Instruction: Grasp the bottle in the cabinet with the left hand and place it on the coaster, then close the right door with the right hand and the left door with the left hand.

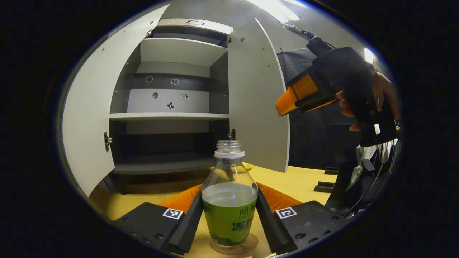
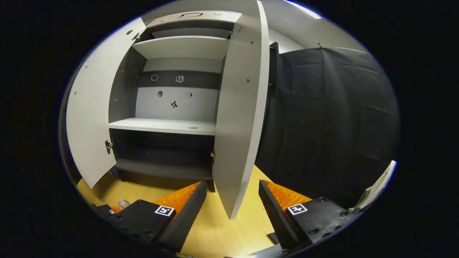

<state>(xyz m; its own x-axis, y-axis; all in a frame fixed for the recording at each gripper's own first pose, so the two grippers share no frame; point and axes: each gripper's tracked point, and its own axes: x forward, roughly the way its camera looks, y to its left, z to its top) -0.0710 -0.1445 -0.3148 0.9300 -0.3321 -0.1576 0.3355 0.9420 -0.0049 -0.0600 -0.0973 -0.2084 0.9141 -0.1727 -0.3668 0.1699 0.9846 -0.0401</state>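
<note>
Bottle: clear plastic bottle point(image 1: 229, 200) with a green label band bearing pale and blue characters, and a white neck ring.
Coaster: round pale brown coaster point(image 1: 235, 247).
Cabinet: light grey doors point(image 2: 238, 118) and shelves point(image 2: 165, 126), dark grey interior, with small black icons on the back panel.
Counter: yellow wood-grain counter point(image 2: 222, 229).
Wall: black cloth point(image 2: 333, 125).

Left gripper view sits low over the worktop point(image 1: 297, 181), facing the open cabinet point(image 1: 168, 116) from near. Right gripper view sits low too, nearer the right door point(image 2: 238, 118), facing the same cabinet. Both views share the cabinet's shelves and both doors.
</note>
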